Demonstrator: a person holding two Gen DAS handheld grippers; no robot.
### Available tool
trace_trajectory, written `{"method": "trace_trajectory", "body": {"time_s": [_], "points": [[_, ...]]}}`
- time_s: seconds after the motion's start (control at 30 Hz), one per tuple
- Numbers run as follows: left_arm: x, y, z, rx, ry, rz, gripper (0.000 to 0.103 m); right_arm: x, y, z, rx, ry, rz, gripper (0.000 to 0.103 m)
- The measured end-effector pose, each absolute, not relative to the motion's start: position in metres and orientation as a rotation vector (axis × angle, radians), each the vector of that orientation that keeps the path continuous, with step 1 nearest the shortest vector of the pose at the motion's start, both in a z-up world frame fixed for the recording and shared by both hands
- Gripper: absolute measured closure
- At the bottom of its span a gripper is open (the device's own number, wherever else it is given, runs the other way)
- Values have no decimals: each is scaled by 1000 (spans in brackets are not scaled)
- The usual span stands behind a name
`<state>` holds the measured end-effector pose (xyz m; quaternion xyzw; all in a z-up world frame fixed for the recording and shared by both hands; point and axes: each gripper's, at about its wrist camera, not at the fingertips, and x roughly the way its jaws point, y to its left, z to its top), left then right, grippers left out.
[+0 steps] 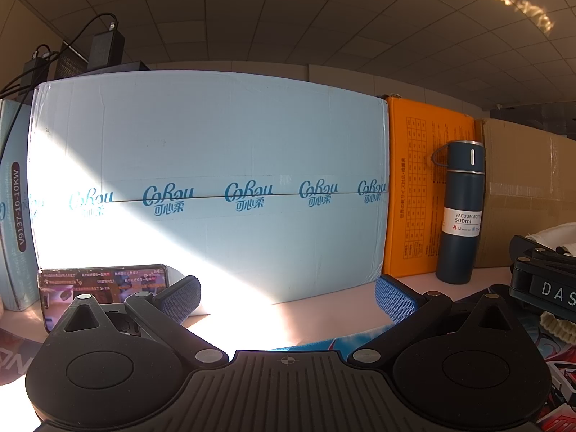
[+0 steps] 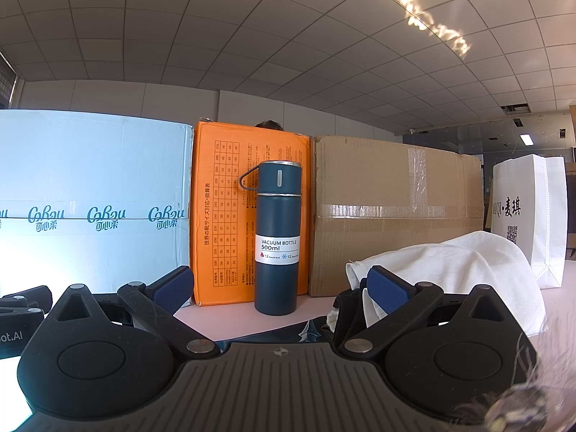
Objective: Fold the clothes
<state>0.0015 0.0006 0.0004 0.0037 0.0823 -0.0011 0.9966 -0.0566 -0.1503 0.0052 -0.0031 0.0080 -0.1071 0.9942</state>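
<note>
A printed garment with blue, red and black graphics lies on the pale pink table under both grippers; its edge shows below the left gripper [image 1: 316, 345] and in the right wrist view [image 2: 306, 329]. A crumpled white cloth [image 2: 468, 270] lies at the right, just past the right gripper's right finger. My left gripper [image 1: 288, 297] is open and empty, low over the table. My right gripper [image 2: 280, 288] is open and empty; it also shows at the right edge of the left wrist view [image 1: 547, 284].
A light blue carton [image 1: 208, 180], an orange box [image 2: 230, 216] and a brown cardboard box [image 2: 396, 212] form a wall along the table's back. A dark blue vacuum bottle [image 2: 277, 237] stands before them. A phone [image 1: 104, 284] leans at the left. A white bag [image 2: 529, 212] stands at the right.
</note>
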Motion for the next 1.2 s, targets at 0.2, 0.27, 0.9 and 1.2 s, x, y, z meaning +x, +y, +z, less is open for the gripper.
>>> {"method": "trace_trajectory", "body": {"time_s": [0.2, 0.27, 0.9, 1.2], "points": [[2, 0, 1, 7, 166, -3, 0, -57, -150, 5, -6, 16, -215, 0], [2, 0, 1, 7, 166, -3, 0, -57, -150, 5, -6, 16, -214, 0], [0, 2, 2, -6, 148, -14, 0, -57, -152, 6, 1, 18, -213, 0], [-15, 2, 7, -34, 91, -108, 0, -62, -161, 6, 62, 16, -216, 0]]}}
